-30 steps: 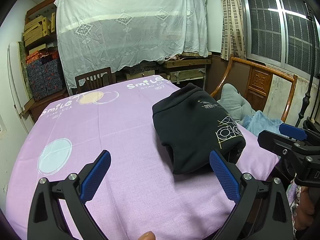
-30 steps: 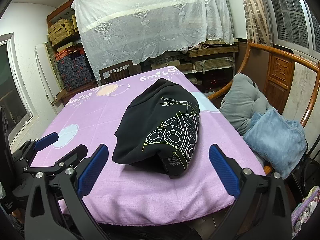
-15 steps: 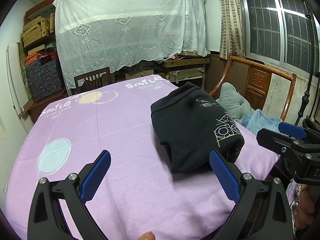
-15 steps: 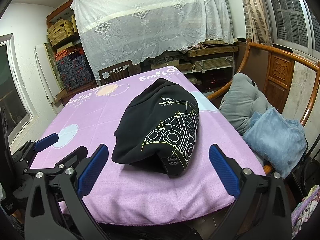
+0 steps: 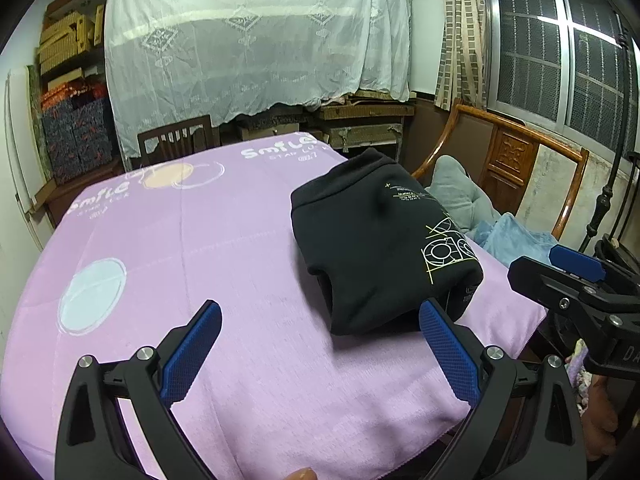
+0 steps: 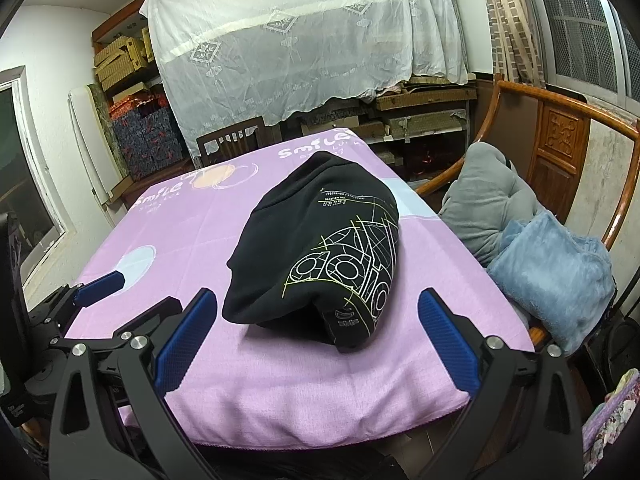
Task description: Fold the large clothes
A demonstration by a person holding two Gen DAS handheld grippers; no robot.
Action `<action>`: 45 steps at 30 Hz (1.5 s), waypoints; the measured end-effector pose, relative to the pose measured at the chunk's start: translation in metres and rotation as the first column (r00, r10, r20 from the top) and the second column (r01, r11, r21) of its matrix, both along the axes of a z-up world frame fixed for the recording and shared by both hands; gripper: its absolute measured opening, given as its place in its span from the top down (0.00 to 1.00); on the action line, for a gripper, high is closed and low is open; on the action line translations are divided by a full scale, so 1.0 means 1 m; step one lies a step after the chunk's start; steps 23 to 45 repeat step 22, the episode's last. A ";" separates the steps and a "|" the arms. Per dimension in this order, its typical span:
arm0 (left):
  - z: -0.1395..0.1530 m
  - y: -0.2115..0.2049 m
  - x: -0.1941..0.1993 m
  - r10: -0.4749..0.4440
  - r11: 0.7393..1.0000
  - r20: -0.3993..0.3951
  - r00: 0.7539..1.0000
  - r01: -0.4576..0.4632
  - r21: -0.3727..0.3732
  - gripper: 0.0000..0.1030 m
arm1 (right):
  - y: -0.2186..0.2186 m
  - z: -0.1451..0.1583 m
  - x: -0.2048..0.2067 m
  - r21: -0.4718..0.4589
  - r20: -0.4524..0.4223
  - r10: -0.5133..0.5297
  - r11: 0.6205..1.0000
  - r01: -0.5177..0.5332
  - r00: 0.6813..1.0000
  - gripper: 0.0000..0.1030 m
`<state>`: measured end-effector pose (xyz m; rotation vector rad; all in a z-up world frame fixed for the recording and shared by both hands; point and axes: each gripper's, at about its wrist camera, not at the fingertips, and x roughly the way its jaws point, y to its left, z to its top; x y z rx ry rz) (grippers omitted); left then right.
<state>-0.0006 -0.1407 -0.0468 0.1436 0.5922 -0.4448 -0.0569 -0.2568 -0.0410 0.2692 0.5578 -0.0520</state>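
A black sweatshirt (image 5: 376, 240) (image 6: 320, 248) with a yellow and white line print lies folded into a thick bundle on the purple tablecloth (image 5: 200, 240) (image 6: 304, 364), toward the table's right side. My left gripper (image 5: 320, 348) is open above the near part of the cloth, its right pad close to the bundle's near edge, holding nothing. My right gripper (image 6: 316, 336) is open just short of the bundle's near end, empty. Each gripper shows at the edge of the other's view.
A wooden armchair (image 6: 560, 128) at the table's right holds a grey garment (image 6: 484, 196) and a light blue fleece (image 6: 552, 272). A dark chair (image 5: 176, 144) stands at the far side. Shelves under a white lace sheet (image 5: 256, 40) line the back wall.
Both grippers stay open and nearly still. The views shift only slightly; the folded sweatshirt rests where it was.
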 end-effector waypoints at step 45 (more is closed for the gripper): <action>-0.004 -0.002 0.005 0.018 1.000 -0.010 1.000 -0.018 0.008 0.04 | -0.002 -0.006 0.006 0.006 -0.008 0.001 1.000 -0.001 1.000 0.05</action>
